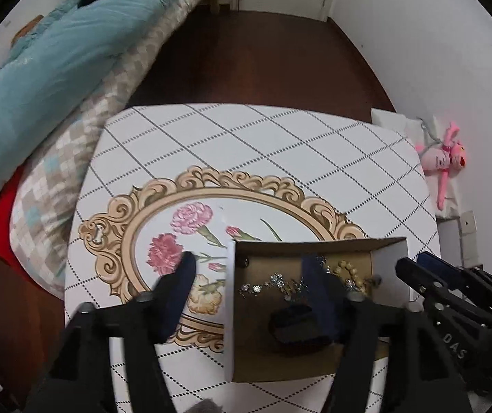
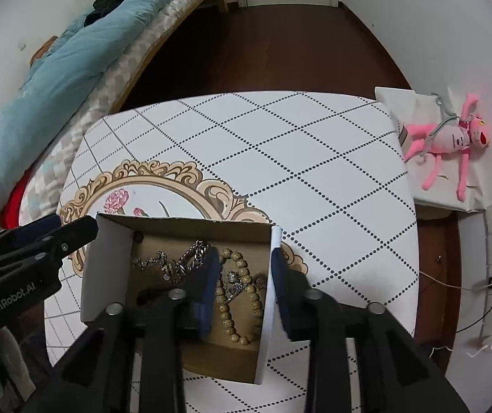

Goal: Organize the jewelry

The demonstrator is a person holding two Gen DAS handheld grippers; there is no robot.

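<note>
An open cardboard box stands on the patterned table. In it lie a rhinestone chain, a silver chain, a wooden bead bracelet and a dark object. My left gripper is open astride the box's left wall, with one finger outside and the other inside. My right gripper is open astride the right wall. Its inner finger hangs over the beads and its outer finger is against the wall's outside. Neither holds any jewelry.
The white table has a dotted diamond pattern and a gold-framed flower print. A bed with a teal quilt runs along the left. A pink plush toy lies on a white surface at right. Cables trail beside it.
</note>
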